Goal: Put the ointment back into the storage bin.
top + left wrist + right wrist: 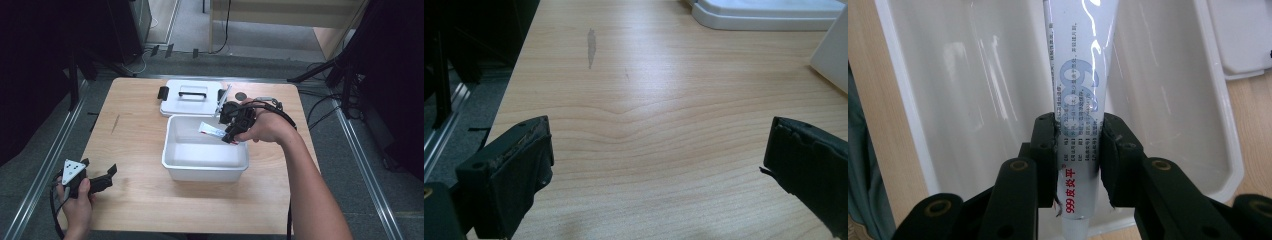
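Observation:
A white ointment tube (1079,95) with blue figures and red lettering is clamped between the jaws of my right gripper (1078,160), which is shut on it. In the high view the right gripper (231,134) holds the tube (212,131) over the far right part of an open white plastic box (172,165). The box's white lid (192,105) with a handle lies flat behind it. My left gripper (109,175) rests near the table's front left corner. Its jaws stand wide apart over bare wood (659,165), nothing between them.
The wooden table (135,200) has free room at the left and front. A dark scuff (591,45) marks the wood ahead of the left gripper. A small dark round thing (241,95) lies beside the lid. Tripod legs and cables stand on the floor at the right.

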Demonstrator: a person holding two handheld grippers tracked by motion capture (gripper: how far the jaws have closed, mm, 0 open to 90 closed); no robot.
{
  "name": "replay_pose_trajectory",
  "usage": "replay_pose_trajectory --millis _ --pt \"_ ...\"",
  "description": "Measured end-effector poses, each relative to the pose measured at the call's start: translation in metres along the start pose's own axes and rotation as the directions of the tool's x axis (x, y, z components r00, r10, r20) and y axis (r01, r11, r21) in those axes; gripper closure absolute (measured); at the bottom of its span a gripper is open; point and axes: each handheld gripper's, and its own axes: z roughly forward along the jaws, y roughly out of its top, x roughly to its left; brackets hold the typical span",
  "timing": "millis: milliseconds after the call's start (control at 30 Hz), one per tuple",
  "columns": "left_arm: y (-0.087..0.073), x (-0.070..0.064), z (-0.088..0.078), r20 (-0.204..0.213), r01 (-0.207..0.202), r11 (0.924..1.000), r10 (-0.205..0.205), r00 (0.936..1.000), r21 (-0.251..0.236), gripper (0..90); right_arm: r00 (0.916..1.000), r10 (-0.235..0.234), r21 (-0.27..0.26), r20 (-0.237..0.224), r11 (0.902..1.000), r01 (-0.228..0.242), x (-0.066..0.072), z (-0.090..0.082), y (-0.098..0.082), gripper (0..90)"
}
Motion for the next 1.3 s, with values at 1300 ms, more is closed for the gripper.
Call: replay_pose_trajectory --millis 1300 --pt "0.000 0.000 0.000 0.001 -0.006 1.0000 0.006 1.0000 0.006 0.0 0.9992 -0.017 0.137 -0.035 0.9903 0.022 0.001 0.070 -0.001 71.9"
